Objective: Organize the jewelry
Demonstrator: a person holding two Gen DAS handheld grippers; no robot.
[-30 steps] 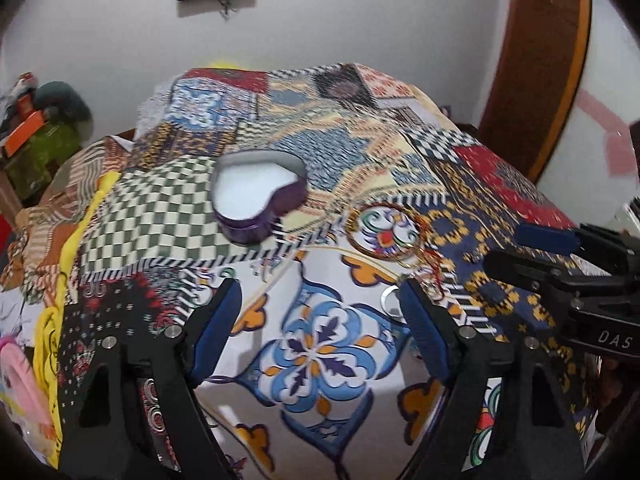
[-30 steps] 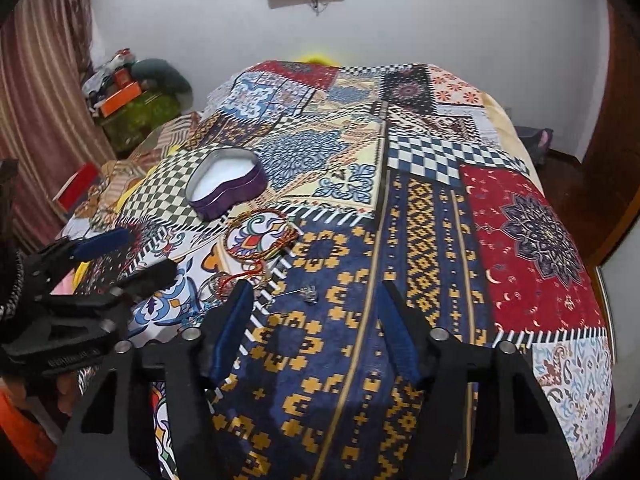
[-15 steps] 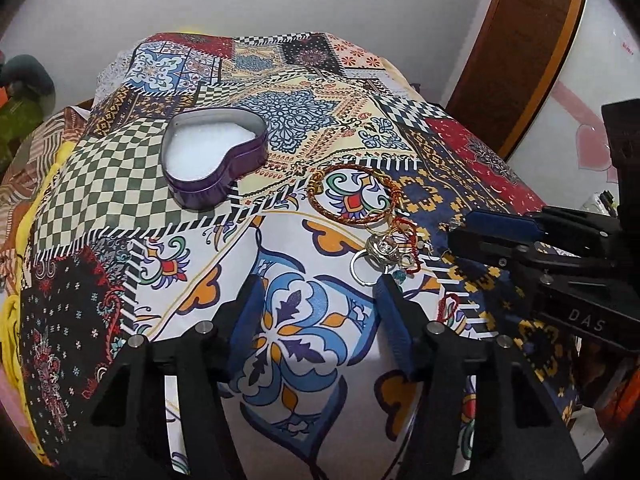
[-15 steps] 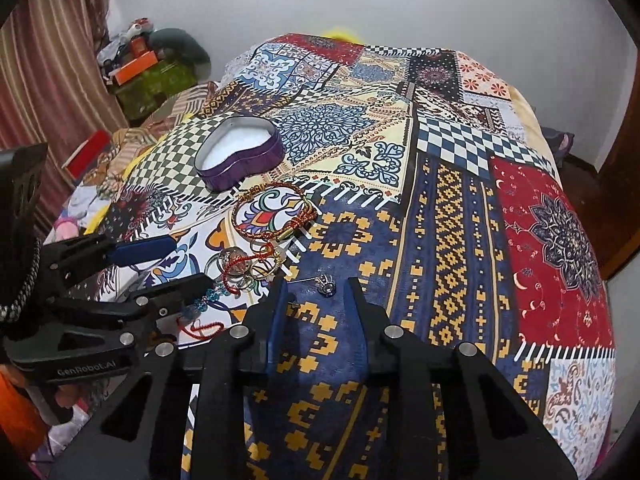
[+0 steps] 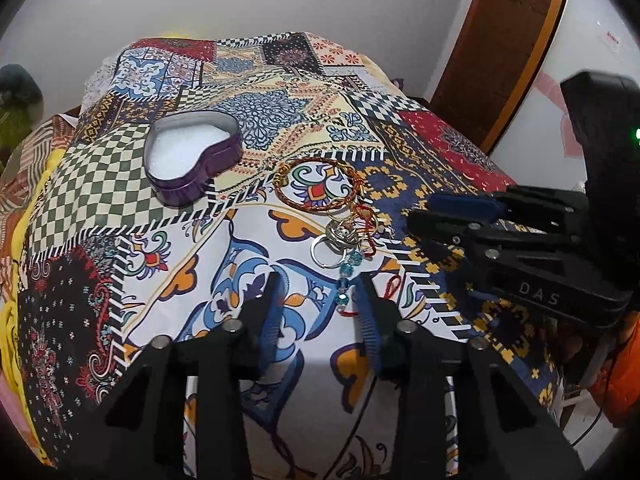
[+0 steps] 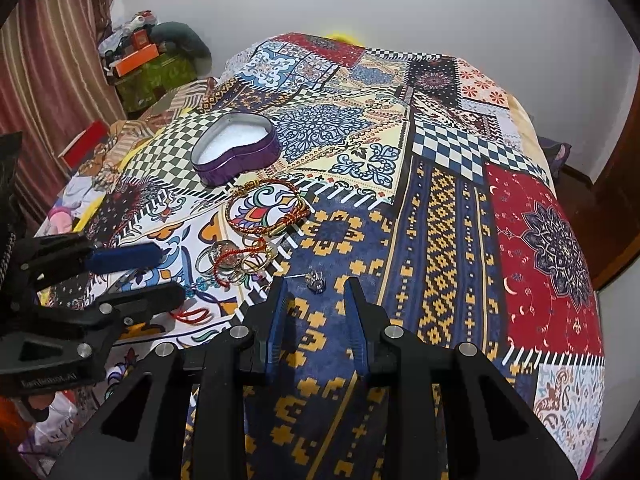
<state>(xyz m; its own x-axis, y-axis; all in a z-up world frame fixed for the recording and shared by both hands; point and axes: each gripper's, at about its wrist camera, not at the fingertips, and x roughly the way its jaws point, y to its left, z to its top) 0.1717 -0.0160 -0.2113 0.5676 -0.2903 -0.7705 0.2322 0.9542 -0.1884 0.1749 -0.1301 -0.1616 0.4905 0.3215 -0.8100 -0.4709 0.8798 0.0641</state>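
A purple heart-shaped tin point(image 5: 192, 160) with a white lining lies open on the patterned bedspread; it also shows in the right wrist view point(image 6: 236, 148). Near it lie a braided red-gold bracelet point(image 5: 320, 184), a cluster of rings and red cords point(image 5: 344, 240) and a blue bead strand point(image 5: 346, 280). My left gripper point(image 5: 320, 280) is open just in front of the bead strand. My right gripper point(image 6: 316, 284) is open, with a small silver earring point(image 6: 316, 279) just beyond its tips. The bracelet point(image 6: 266, 210) and rings point(image 6: 232, 262) lie to its left.
The patchwork bedspread point(image 6: 440, 208) covers the whole bed. Boxes and clutter point(image 6: 144, 52) sit at the far left by a striped curtain. A wooden door point(image 5: 508, 40) stands at the right. Each gripper shows in the other's view: the right one point(image 5: 456, 208), the left one point(image 6: 152, 276).
Both grippers have moved in toward the jewelry and narrowed their jaws. The bead strand and earring now lie right at the fingertips.
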